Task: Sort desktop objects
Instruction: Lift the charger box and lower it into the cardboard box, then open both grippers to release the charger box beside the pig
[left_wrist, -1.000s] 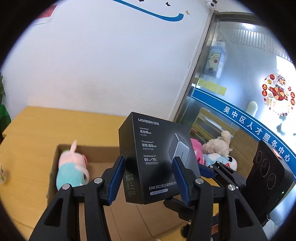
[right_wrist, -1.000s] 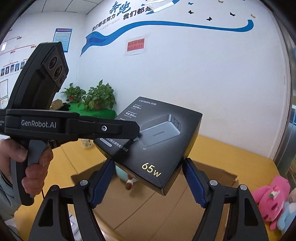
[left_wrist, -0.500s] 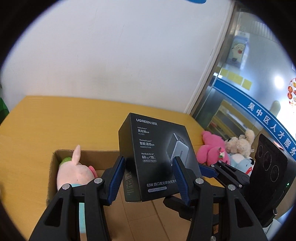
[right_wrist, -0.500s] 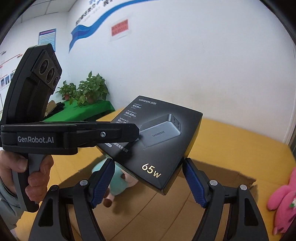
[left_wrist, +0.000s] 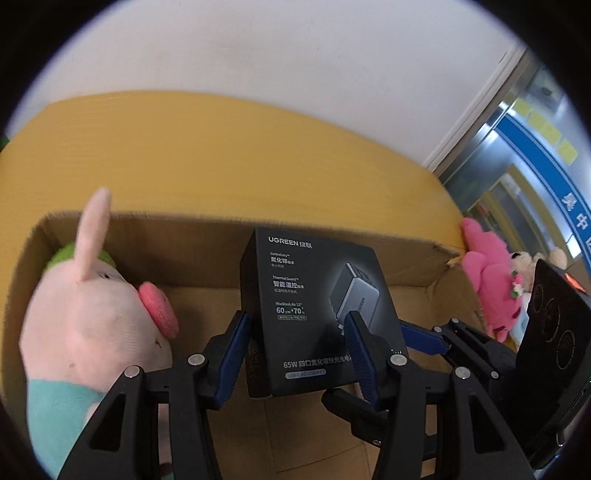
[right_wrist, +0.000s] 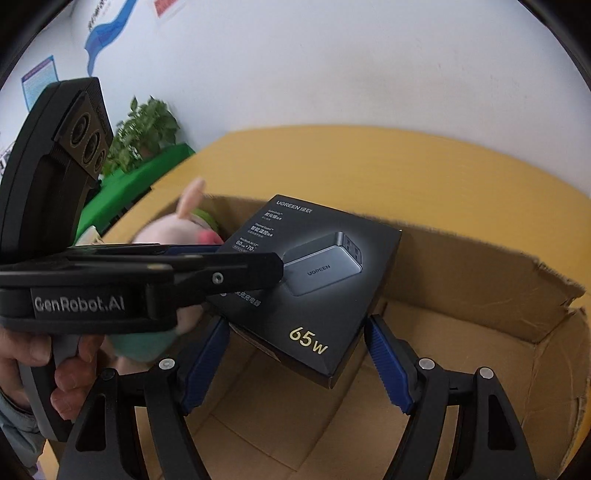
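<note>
My left gripper (left_wrist: 295, 354) is shut on a black UGREEN charger box (left_wrist: 314, 310), one finger on each broad face, and holds it inside the open cardboard carton (left_wrist: 184, 229), above its floor. My right gripper (right_wrist: 295, 362) also clamps the same charger box (right_wrist: 314, 280) by its lower edges. The left gripper's body (right_wrist: 110, 284) crosses the right wrist view from the left. A pink pig plush (left_wrist: 92, 317) in a teal shirt lies in the carton's left end, close beside the box; it also shows in the right wrist view (right_wrist: 173, 229).
The carton stands on a yellow table (left_wrist: 221, 155) against a white wall. A pink plush (left_wrist: 487, 280) and other soft toys (left_wrist: 524, 258) lie outside the carton's right wall. A potted plant (right_wrist: 144, 133) stands on a green surface far left.
Both grippers have gone down and forward with the charger box, from above the carton to inside it. The pig plush now looms close on the left.
</note>
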